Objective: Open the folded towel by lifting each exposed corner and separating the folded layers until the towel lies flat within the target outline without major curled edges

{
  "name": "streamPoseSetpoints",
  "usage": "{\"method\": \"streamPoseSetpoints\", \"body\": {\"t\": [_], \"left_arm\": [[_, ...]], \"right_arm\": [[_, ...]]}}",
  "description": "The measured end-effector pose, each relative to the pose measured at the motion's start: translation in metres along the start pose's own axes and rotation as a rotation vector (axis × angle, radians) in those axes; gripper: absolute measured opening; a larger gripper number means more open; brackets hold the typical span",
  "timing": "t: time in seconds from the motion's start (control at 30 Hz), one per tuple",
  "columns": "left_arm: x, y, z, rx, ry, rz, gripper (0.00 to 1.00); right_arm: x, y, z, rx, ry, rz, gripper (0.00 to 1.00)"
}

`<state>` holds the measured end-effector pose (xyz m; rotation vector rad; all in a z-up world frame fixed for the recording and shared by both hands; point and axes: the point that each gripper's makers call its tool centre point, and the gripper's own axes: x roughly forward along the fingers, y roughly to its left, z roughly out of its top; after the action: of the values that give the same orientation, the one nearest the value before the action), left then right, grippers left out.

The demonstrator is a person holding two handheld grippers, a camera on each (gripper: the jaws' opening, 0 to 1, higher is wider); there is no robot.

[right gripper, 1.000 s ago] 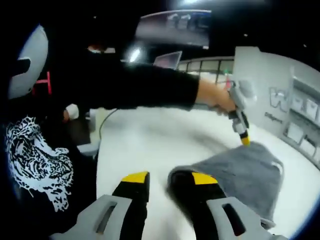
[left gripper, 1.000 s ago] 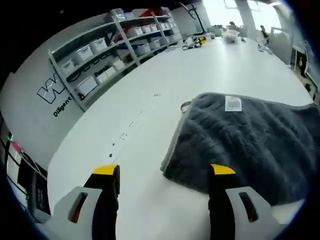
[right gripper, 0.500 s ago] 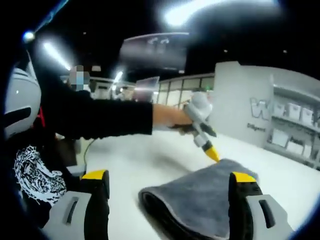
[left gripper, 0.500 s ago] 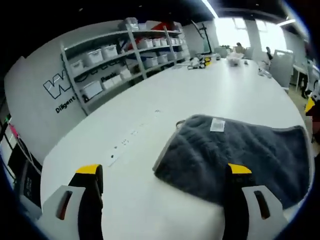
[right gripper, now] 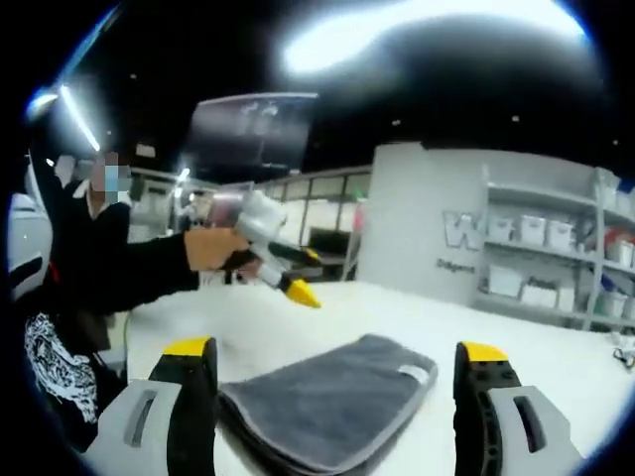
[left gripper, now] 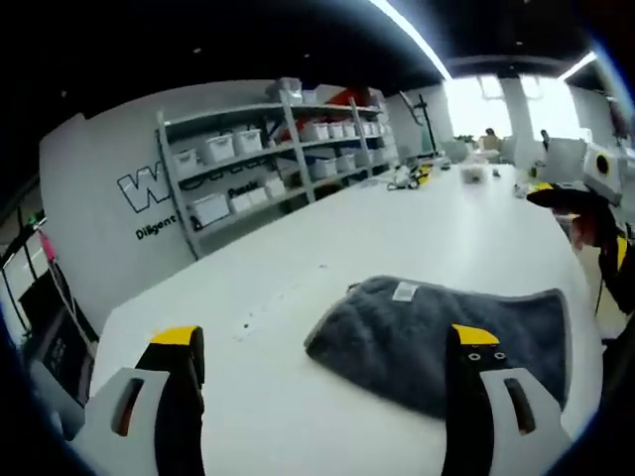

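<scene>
Two grippers are up off the table and neither has cloth between its jaws. In the left gripper view we see the left gripper [left gripper: 322, 342] with its yellow-tipped jaws spread wide, pinching nothing; in the right gripper view the right gripper [right gripper: 337, 352] stands just as wide and just as empty. Both hover above the white table [left gripper: 397, 228], and the folded grey towel [left gripper: 446, 332] lies flat on it, ahead of and below each pair of jaws.

From the left gripper, the towel sits forward and to the right, its rounded near corner closest to the right-hand jaw, its long axis running off to the right. A small white care label [left gripper: 404, 292] rests on the upper layer near the far edge. From the right gripper, we see the towel [right gripper: 327, 402] between the two jaws, the stacked fold edges facing us at the lower left and the label [right gripper: 415, 373] at the far right corner.

The left gripper appears in the right gripper view [right gripper: 298, 293], held high beyond the towel's far side, well apart from the cloth.

We judge the right gripper the nearer to an open layered corner, so the first lift probably falls to it. No target outline is plain to us on the table.
</scene>
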<state>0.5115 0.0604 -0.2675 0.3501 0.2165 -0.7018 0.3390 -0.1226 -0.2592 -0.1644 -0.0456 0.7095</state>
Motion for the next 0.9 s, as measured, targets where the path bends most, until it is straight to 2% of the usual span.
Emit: {"method": "streamPoseSetpoints", "body": {"t": [0.1,0.2,0.3,0.43,0.57,0.67,0.9], "left_arm": [[-0.015,0.001,0.017,-0.015,-0.056,-0.007,1.0],[-0.031,-0.002,0.026,-0.025,-0.094,-0.014,1.0],[-0.044,0.005,0.032,-0.052,-0.127,0.024,1.0],[-0.057,0.001,0.027,-0.061,-0.126,0.035,1.0],[-0.067,-0.005,0.02,-0.055,-0.128,0.058,1.0],[-0.071,-0.009,0.009,-0.055,-0.129,0.073,1.0],[-0.089,-0.02,-0.003,-0.063,-0.148,0.074,1.0]], "right_arm": [[-0.005,-0.009,0.005,-0.024,0.015,-0.02,1.0],[-0.01,-0.017,0.006,-0.031,0.044,-0.036,1.0],[-0.017,-0.019,0.009,-0.025,0.044,-0.032,1.0],[-0.024,-0.019,0.012,0.004,0.031,-0.018,1.0],[-0.032,-0.031,0.01,-0.002,0.035,-0.055,1.0],[-0.037,-0.035,0.008,0.006,0.031,-0.07,1.0],[-0.044,-0.042,0.0,-0.005,0.055,-0.086,1.0]]}}
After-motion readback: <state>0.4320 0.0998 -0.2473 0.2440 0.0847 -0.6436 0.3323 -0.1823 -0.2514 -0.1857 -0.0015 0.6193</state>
